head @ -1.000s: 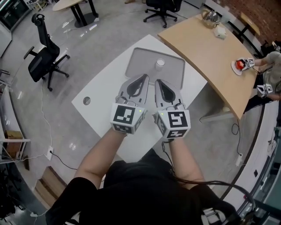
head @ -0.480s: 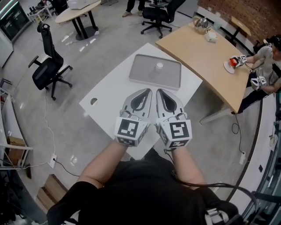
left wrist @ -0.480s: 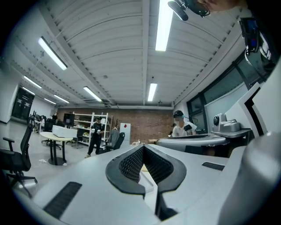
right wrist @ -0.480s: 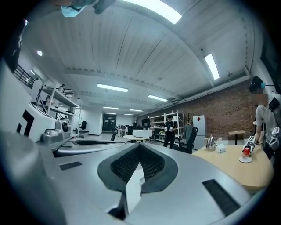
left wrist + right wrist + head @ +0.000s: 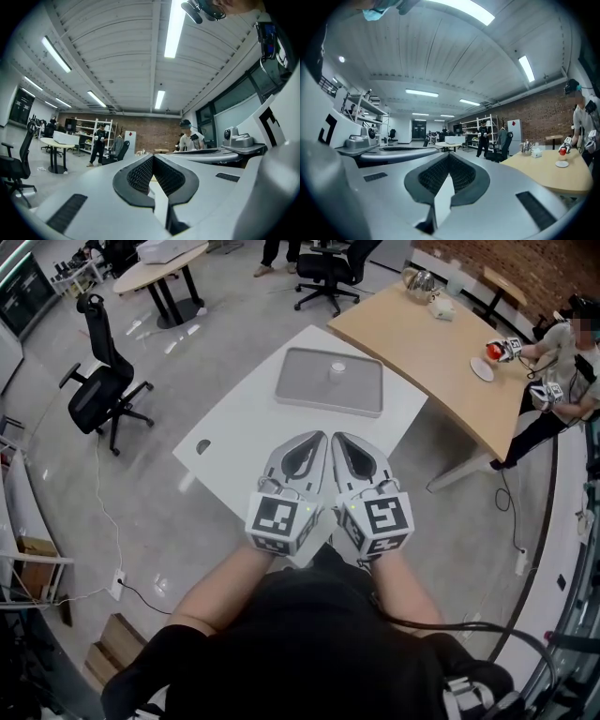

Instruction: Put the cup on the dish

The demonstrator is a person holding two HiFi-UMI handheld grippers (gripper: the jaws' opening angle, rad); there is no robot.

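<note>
A small white cup stands upright on a grey rectangular tray at the far side of the white table. My left gripper and right gripper hover side by side over the table's near part, short of the tray and pointing toward it. Both are shut with nothing between the jaws. In the left gripper view the left gripper shows its jaws meeting at the tip. The right gripper view shows the right gripper the same way. Neither gripper view shows the cup or the tray.
A curved wooden table adjoins the white one at the right, with a kettle and a plate on it. A person sits at its far end. A black office chair stands on the floor at left.
Both grippers have drawn back together from the tray's near edge toward my body and risen a little. They stay shut. The cup and tray have not moved.
</note>
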